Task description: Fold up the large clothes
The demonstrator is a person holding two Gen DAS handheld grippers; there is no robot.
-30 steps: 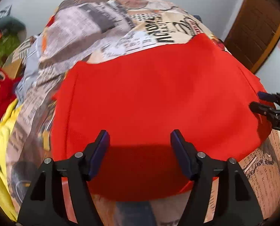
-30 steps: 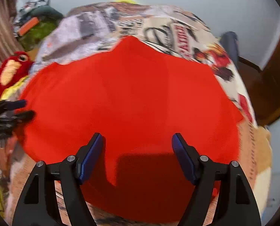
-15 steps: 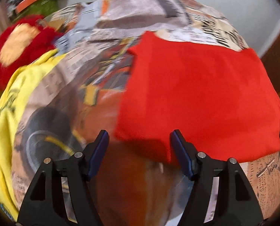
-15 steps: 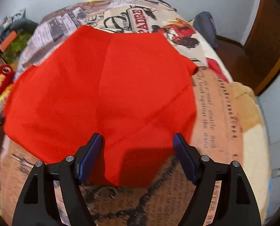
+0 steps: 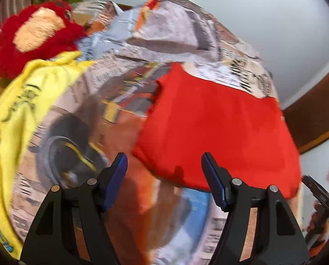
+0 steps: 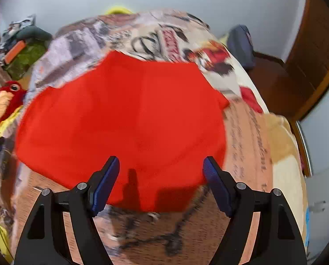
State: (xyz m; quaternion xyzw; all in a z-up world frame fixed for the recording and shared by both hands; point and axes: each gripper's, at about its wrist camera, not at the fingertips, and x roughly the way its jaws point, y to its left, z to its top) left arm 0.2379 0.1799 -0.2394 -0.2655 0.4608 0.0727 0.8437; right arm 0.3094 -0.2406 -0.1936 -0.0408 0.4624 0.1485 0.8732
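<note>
- Pale grey walls close the room behind a bed whose printed bedspread (image 6: 248,137), a patchwork of newspaper text and car pictures, fills both views.
- On the right side of the bed the spread drops off toward a brown wooden door (image 6: 314,50); a dark blue bag (image 6: 241,44) sits near that far corner.
- On the left side lie a yellow garment (image 5: 16,114) and, beyond it, a red plush toy (image 5: 36,33) with a tan patch; green and orange clutter is piled further back.
- Bare bedspread shows on every side of the red garment (image 6: 124,121), with the widest open stretch to its left in the left wrist view.
- Left gripper (image 5: 164,165): its blue-padded fingers stand well apart with nothing clamped between them; it hangs above the bedspread and touches no cloth.
- Right gripper (image 6: 161,167): fingers likewise spread wide, empty, and clear of the fabric below.
- In the left wrist view the red garment lies flat, ahead and to the right of the left gripper; its near left corner falls between the two fingers, and only the right finger overlaps red cloth.
- In the right wrist view the garment's near edge runs across just ahead of both fingertips, roughly centred on the gripper, with finger shadows cast on the cloth.
- Part of the right gripper shows at the lower right rim of the left wrist view, past the garment's right corner.
</note>
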